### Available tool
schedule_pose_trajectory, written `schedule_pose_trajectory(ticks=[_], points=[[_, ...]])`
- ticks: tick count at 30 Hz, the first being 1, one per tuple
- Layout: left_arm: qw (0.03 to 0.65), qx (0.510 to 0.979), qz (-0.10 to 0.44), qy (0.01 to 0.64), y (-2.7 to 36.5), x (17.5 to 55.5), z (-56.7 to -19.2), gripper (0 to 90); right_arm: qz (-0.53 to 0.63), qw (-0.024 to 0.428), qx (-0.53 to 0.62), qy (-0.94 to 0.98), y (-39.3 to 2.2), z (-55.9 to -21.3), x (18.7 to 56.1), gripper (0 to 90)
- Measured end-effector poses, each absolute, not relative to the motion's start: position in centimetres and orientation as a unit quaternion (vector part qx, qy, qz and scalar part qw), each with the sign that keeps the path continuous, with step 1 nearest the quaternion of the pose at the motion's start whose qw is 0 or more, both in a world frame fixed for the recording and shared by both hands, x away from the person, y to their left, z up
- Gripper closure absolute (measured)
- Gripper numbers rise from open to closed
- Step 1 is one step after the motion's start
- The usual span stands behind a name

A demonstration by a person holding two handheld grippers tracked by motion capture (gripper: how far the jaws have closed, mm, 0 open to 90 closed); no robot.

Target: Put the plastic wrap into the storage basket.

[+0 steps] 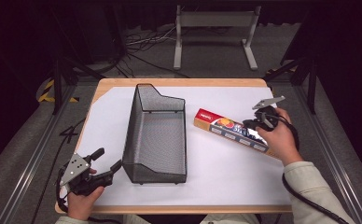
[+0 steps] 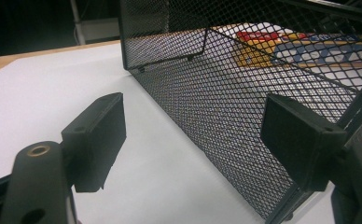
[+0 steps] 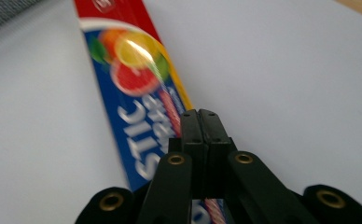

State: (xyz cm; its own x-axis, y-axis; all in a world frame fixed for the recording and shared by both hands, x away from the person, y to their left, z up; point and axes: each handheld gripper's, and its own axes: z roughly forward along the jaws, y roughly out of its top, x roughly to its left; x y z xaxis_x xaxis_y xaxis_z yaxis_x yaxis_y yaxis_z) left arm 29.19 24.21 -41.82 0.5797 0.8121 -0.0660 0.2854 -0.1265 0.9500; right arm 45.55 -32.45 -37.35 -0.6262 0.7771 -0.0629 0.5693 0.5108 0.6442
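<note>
A black wire-mesh basket (image 1: 131, 130) stands lengthwise in the middle of the white sheet. My left gripper (image 1: 109, 158) is open beside the basket's near left corner; in the left gripper view its jaws (image 2: 200, 135) stand wide apart with the mesh wall (image 2: 226, 93) between and beyond them. A long red, blue and yellow box (image 1: 226, 128) with fruit pictures lies flat to the right of the basket. My right gripper (image 1: 250, 124) is shut just over the box's middle, and its closed tips (image 3: 201, 114) are over the box's printed face (image 3: 137, 93). The box (image 2: 281, 49) also shows through the mesh.
The white sheet (image 1: 226, 172) covers most of the wooden table (image 1: 179, 82). Past the table's far edge, on the floor, stand a grey metal frame (image 1: 215, 28) and some cables. Dark rails run along both sides.
</note>
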Motion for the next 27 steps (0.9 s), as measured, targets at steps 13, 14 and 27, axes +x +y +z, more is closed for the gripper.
schedule_pose_trajectory(ticks=[13,14,27], points=[[0.535,0.709,0.245,0.39,24.3,29.2,-41.9,22.9,0.291,0.149,0.483,0.812,-41.0,-39.1,45.0,90.0],[0.534,0.708,0.247,0.39,24.2,29.2,-41.9,22.9,0.287,0.141,0.485,0.814,-41.4,-39.3,45.0,90.0],[0.533,0.707,0.249,0.392,24.4,29.2,-41.9,23.0,0.276,0.053,0.48,0.831,-43.2,-40.7,44.4,90.0]])
